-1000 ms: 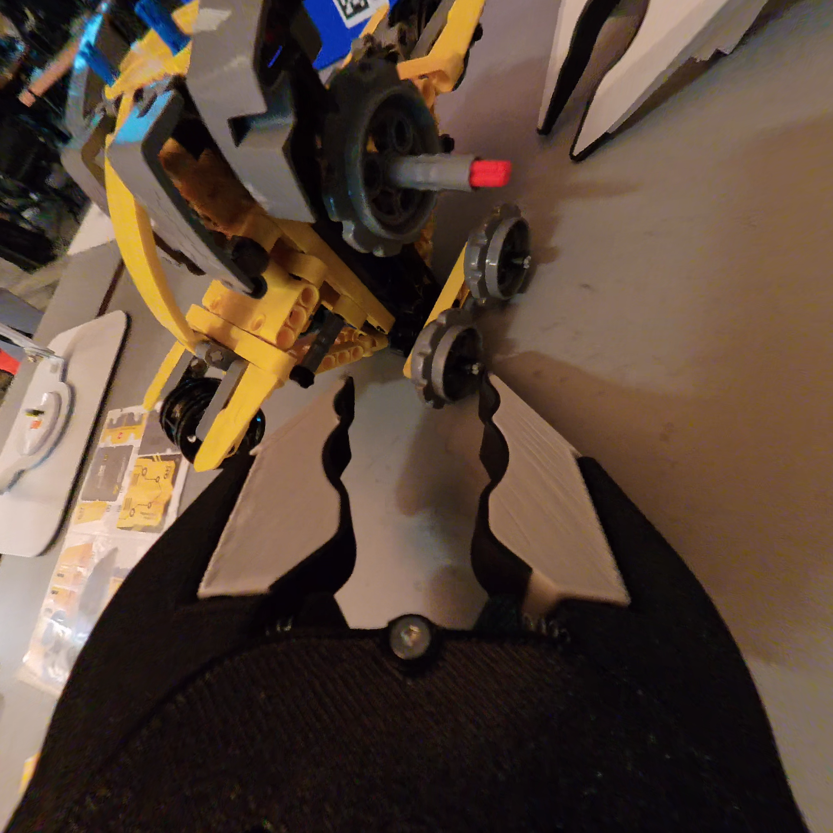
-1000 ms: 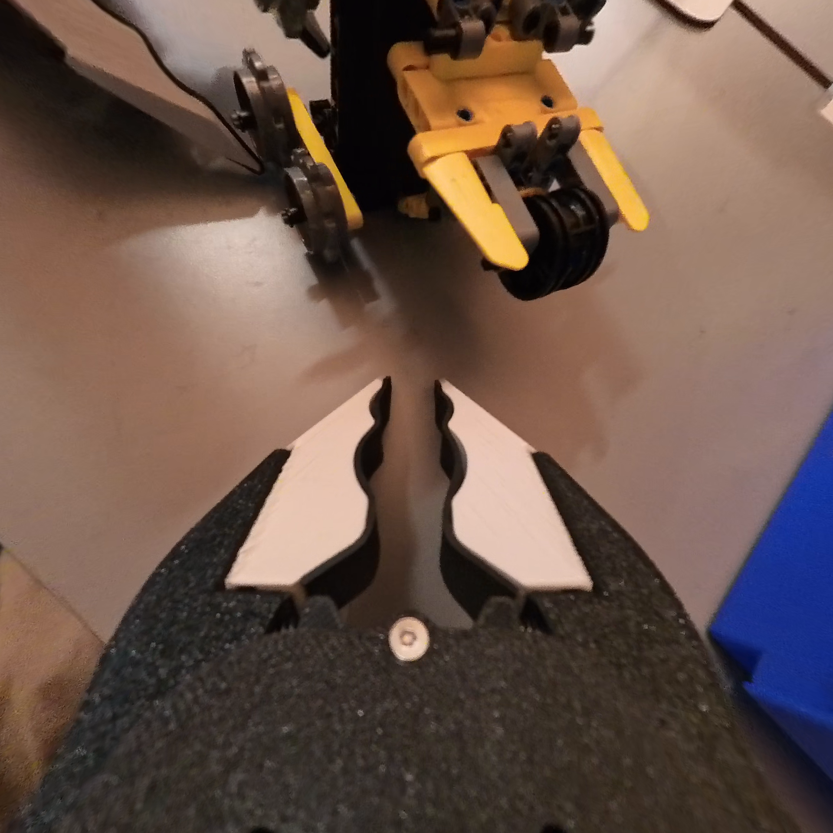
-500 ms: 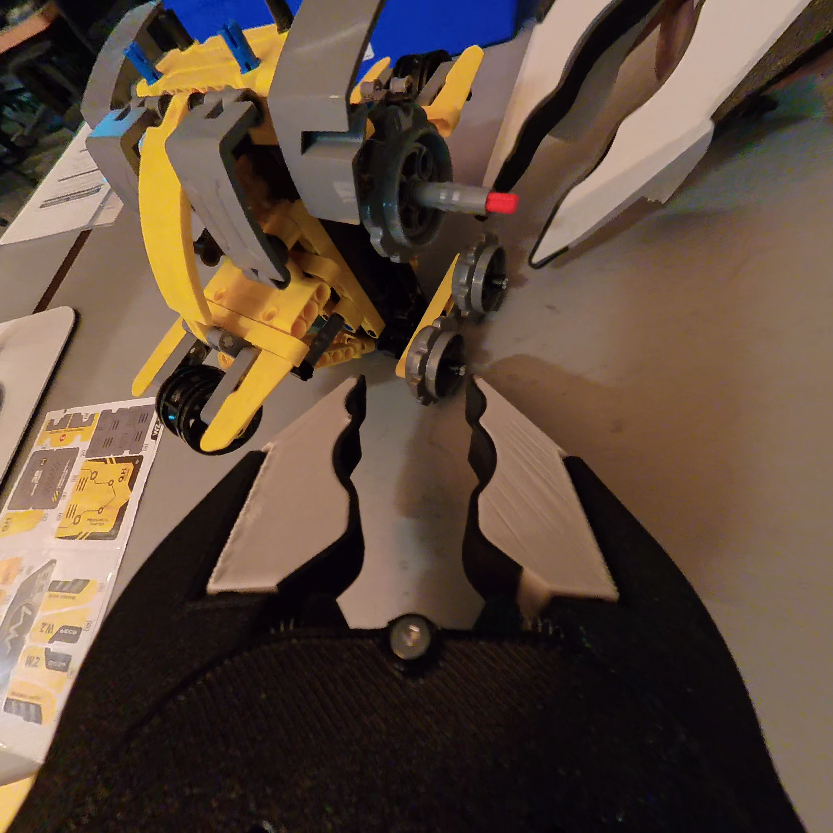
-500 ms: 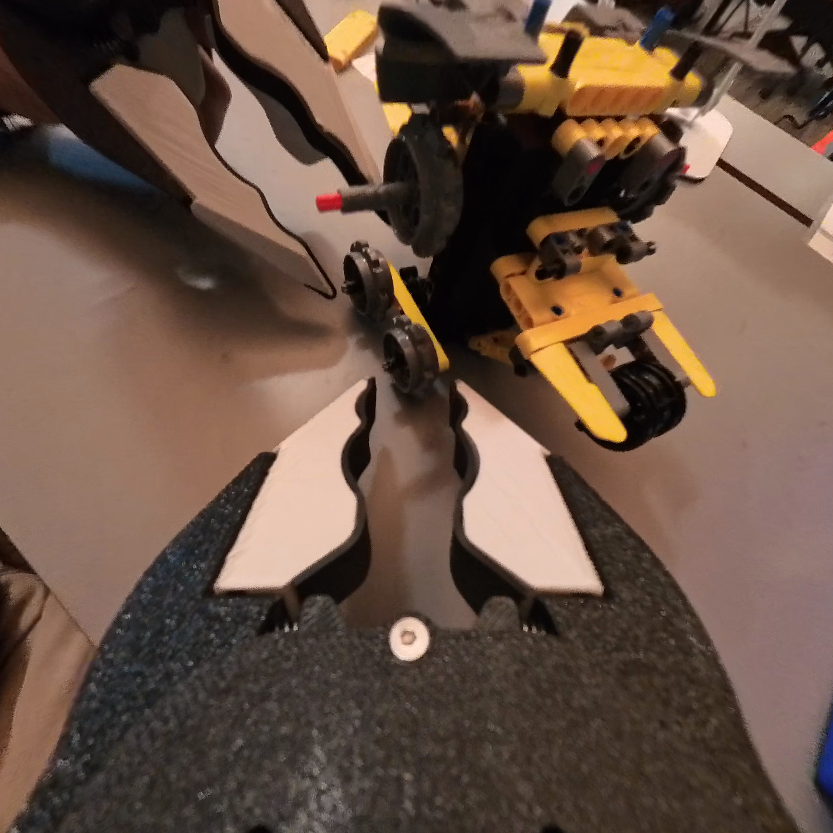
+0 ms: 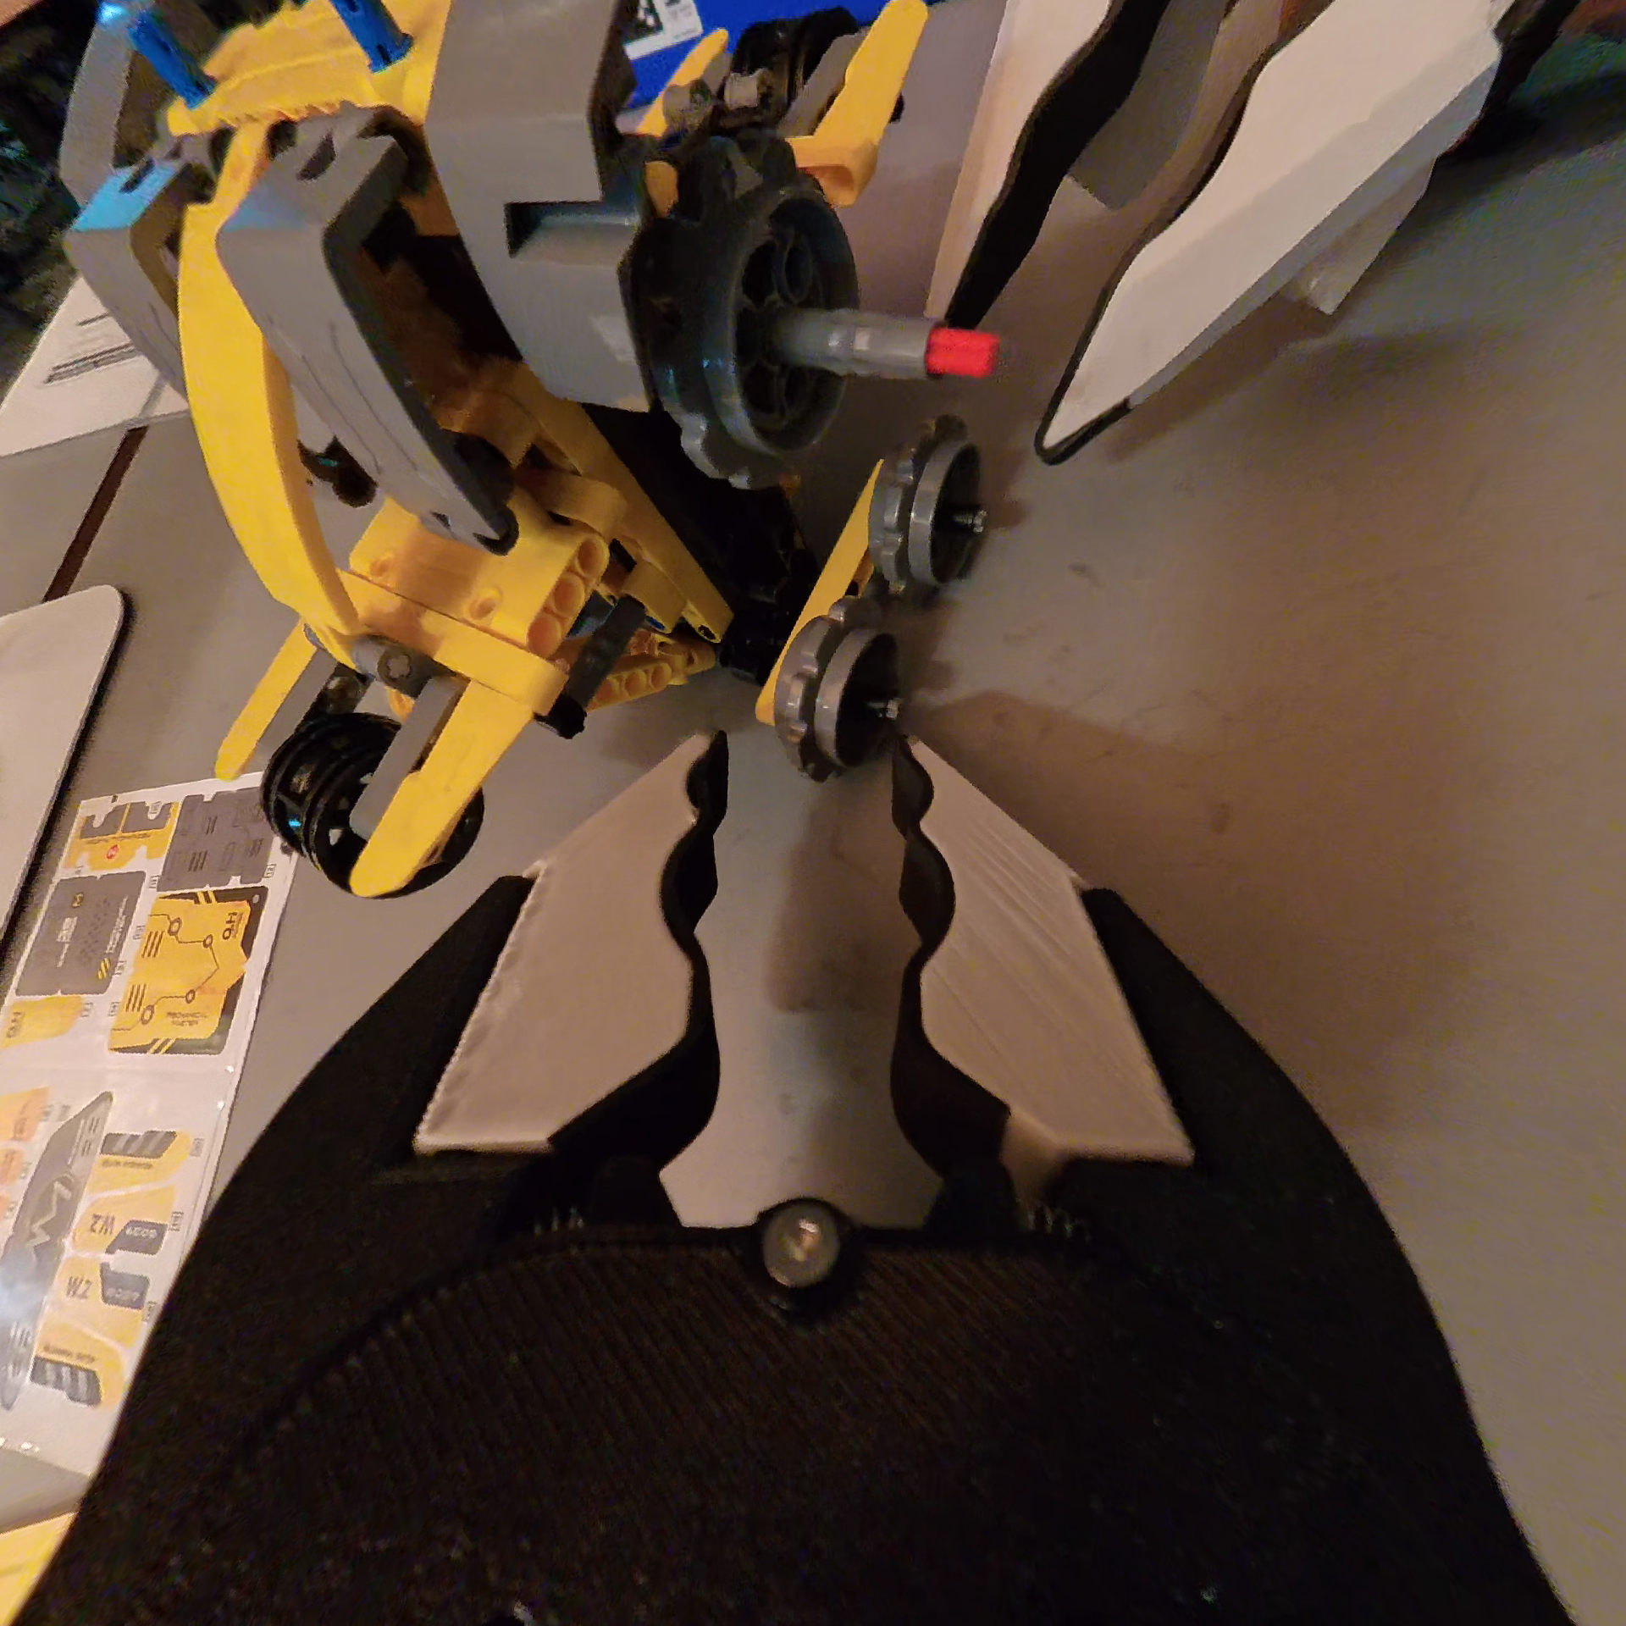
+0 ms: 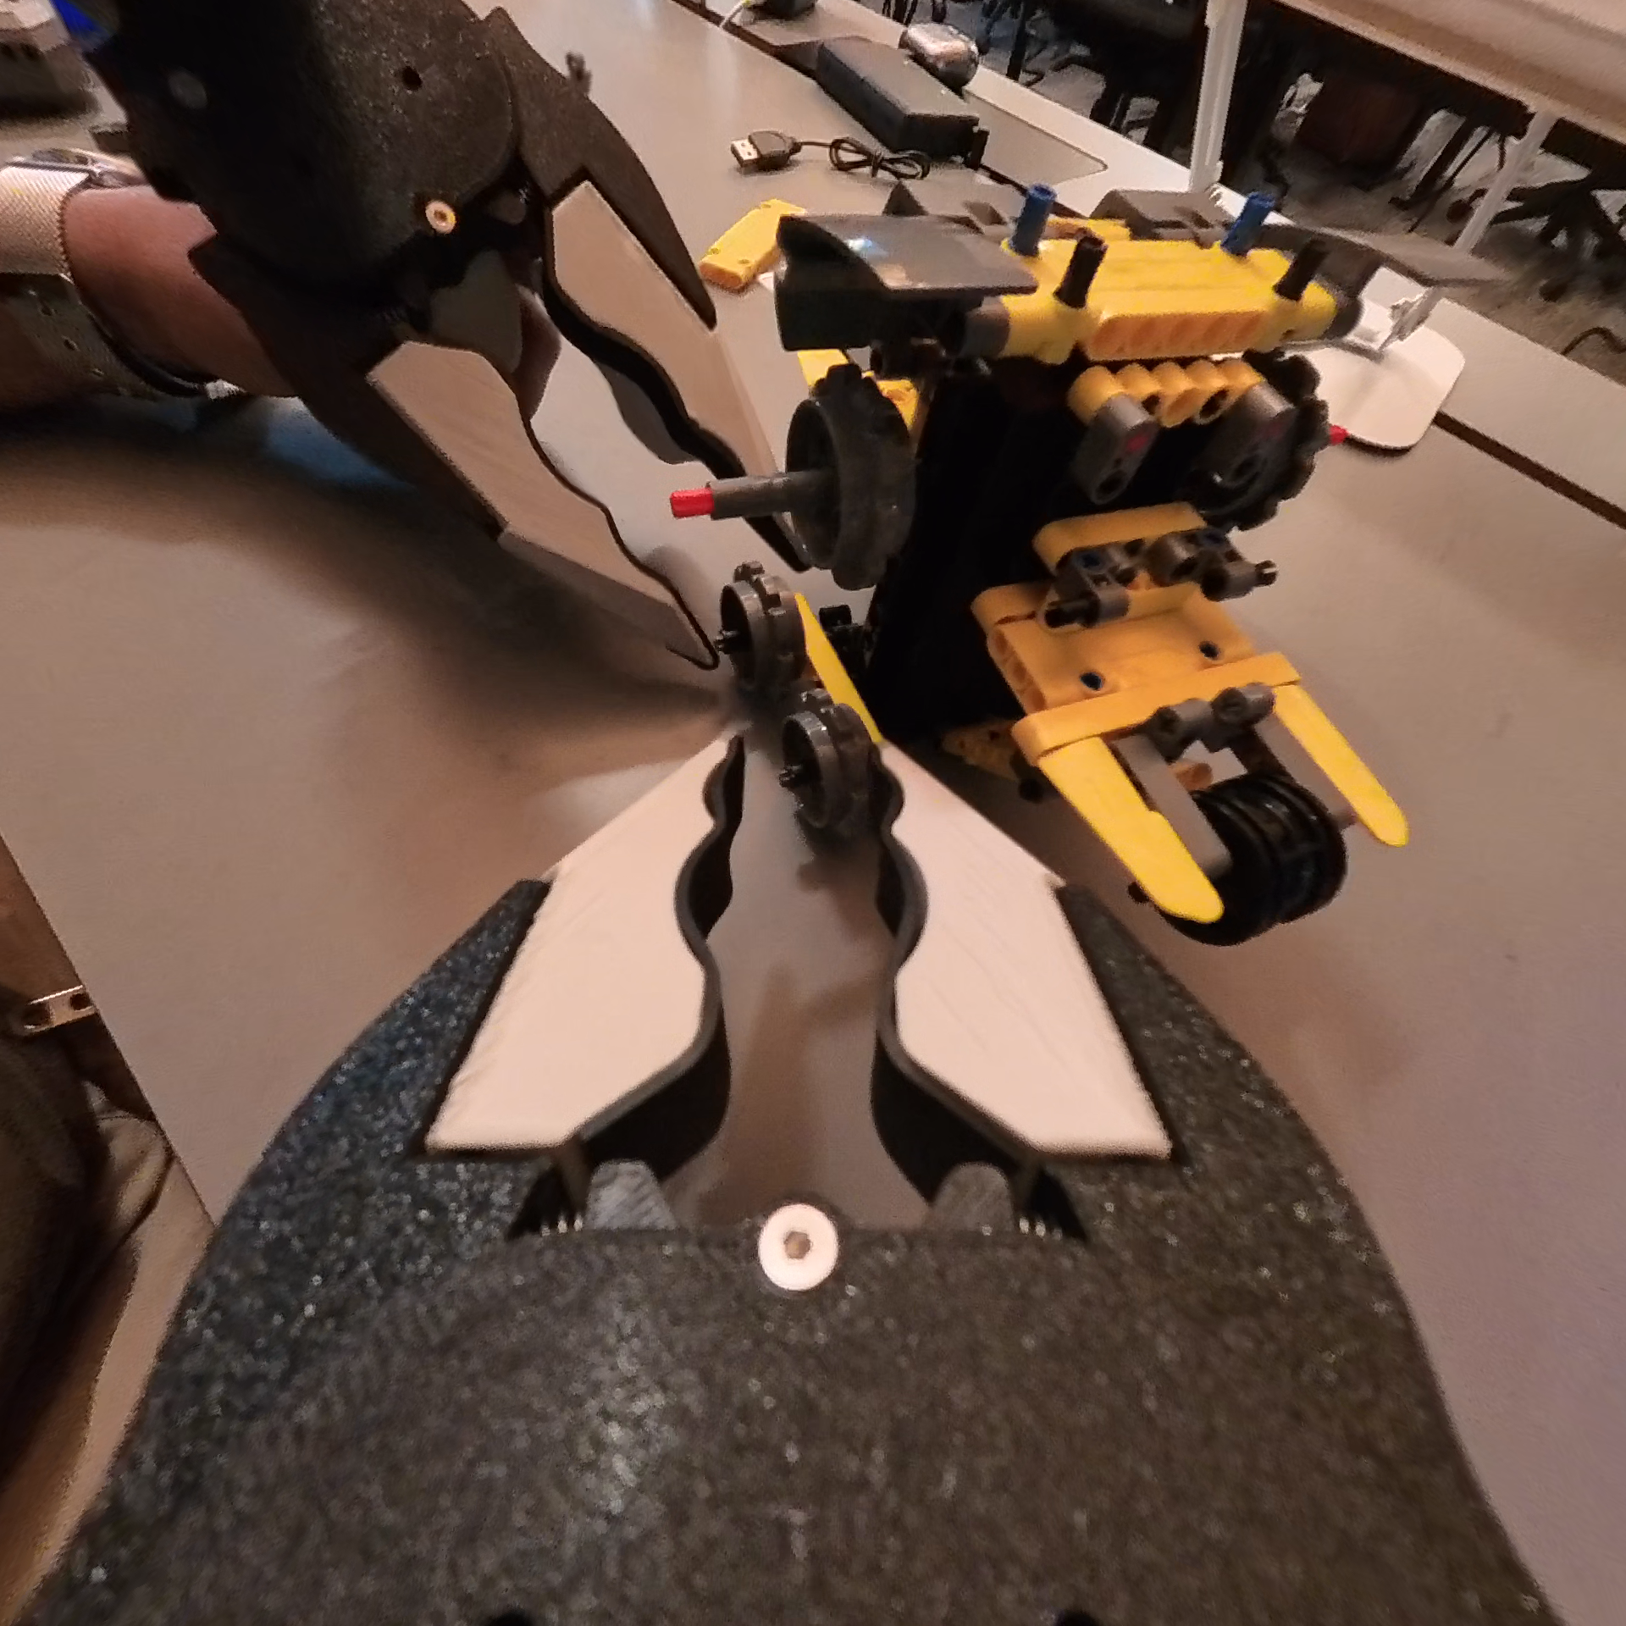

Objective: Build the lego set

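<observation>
A yellow, grey and black brick-built vehicle model (image 5: 440, 616) stands on the grey table (image 5: 1320, 792). A grey axle with a red tip (image 5: 959, 352) sticks out of its large dark wheel (image 5: 757, 299). Two small grey toothed wheels sit low on its side. My left gripper (image 5: 809, 743) is open, its tips just short of the nearer small wheel (image 5: 840, 695). My right gripper (image 6: 814, 765) is open with the other small wheel (image 6: 823, 774) between its fingertips, not clamped. The model (image 6: 1144, 660) is seen from its other side there. A left finger (image 6: 528, 457) reaches beside the farther wheel (image 6: 752, 625).
A sticker sheet (image 5: 132, 968) and a white plate (image 5: 35, 704) lie left of the model, with a blue box (image 5: 704, 35) behind it. Farther back are a loose yellow piece (image 6: 748, 242), a black adapter (image 6: 897, 97) with a cable, and a white stand (image 6: 1390, 378). A person's forearm (image 6: 88, 264) holds the left gripper. Across from one pair of fingers to the other is roughly 7 cm.
Both grippers have closed in on the model's two small wheels from opposite sides. The right jaws have opened wider and one wheel is now between its tips. The left jaws have narrowed slightly.
</observation>
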